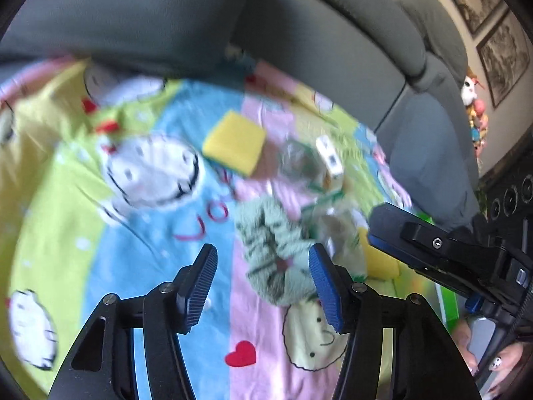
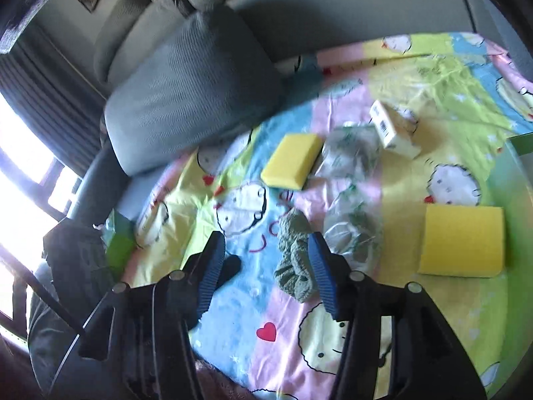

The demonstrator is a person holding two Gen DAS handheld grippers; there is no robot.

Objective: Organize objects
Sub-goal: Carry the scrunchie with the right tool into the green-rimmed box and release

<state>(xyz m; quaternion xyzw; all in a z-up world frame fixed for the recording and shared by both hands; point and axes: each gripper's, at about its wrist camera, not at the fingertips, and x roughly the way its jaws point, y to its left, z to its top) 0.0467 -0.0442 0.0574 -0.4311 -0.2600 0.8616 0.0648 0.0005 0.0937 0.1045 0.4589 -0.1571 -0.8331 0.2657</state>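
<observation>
A crumpled green cloth (image 1: 266,243) lies on the cartoon-print sheet (image 1: 150,233). My left gripper (image 1: 261,260) is open over it, and the cloth lies against the right pad only. My right gripper (image 2: 266,250) is open too, with the same green cloth (image 2: 293,256) beside its right finger. Farther back lie a yellow sponge (image 2: 291,160), a white box (image 2: 391,131) and two clear plastic bags (image 2: 349,153) (image 2: 353,233). A second yellow sponge (image 2: 463,240) rests at the right. The left wrist view, which is blurred, shows the right gripper's body (image 1: 433,243) at its right.
Everything sits on a grey sofa; a grey cushion (image 2: 190,100) leans at the back left. Green container edges show at the far left (image 2: 118,246) and far right (image 2: 523,143). Framed pictures (image 1: 503,53) and toys (image 1: 476,116) are on the wall side.
</observation>
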